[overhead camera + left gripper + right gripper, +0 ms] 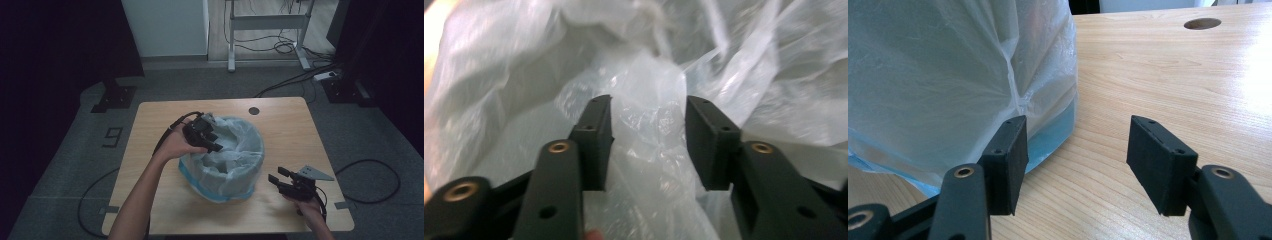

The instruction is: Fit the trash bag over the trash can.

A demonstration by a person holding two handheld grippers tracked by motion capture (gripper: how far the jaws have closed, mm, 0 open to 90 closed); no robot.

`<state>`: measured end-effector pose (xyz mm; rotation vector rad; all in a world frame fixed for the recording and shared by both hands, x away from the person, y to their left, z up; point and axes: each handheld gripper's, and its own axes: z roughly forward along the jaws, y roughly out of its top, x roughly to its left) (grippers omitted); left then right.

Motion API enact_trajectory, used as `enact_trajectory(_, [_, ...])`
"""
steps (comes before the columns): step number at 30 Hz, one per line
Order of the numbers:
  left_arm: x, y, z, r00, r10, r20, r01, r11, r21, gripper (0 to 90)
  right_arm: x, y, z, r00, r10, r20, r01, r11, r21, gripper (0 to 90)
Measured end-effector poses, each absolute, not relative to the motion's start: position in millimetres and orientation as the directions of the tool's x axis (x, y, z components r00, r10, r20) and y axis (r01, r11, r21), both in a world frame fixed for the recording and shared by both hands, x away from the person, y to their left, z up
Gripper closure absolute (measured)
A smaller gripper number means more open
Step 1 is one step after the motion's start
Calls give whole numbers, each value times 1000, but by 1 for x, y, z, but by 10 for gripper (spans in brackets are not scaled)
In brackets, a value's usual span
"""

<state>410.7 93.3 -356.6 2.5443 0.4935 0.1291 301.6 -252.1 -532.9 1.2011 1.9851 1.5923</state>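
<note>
Left gripper (214, 144) reaches over the near rim of the bag-lined bin (227, 167), jaws parted, crinkled plastic between them, not pinched. Bin stands upright, mouth up. Right gripper (277, 176) rests low just beside the bin's wall, jaws apart, holding nothing.

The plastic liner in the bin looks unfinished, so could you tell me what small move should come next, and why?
Probably close the left gripper on the plastic liner: loose film bunches between its open jaws, unpinched, while the right gripper waits open beside the bin.
</note>
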Motion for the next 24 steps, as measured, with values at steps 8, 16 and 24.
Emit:
enact_trajectory(8, [412,88,-363,932,363,-5,322,-820,472,632,302,-253,-534,-592,768,245,408,23,913,407])
enact_trajectory(16, [411,83,-367,935,354,-11,317,-824,470,593,302,-254,-533,-592,767,246,407,21,913,406])
enact_trajectory(24, [399,103,-355,928,371,-30,295,-683,668,389,302,-258,-532,-581,772,257,408,3,913,404])
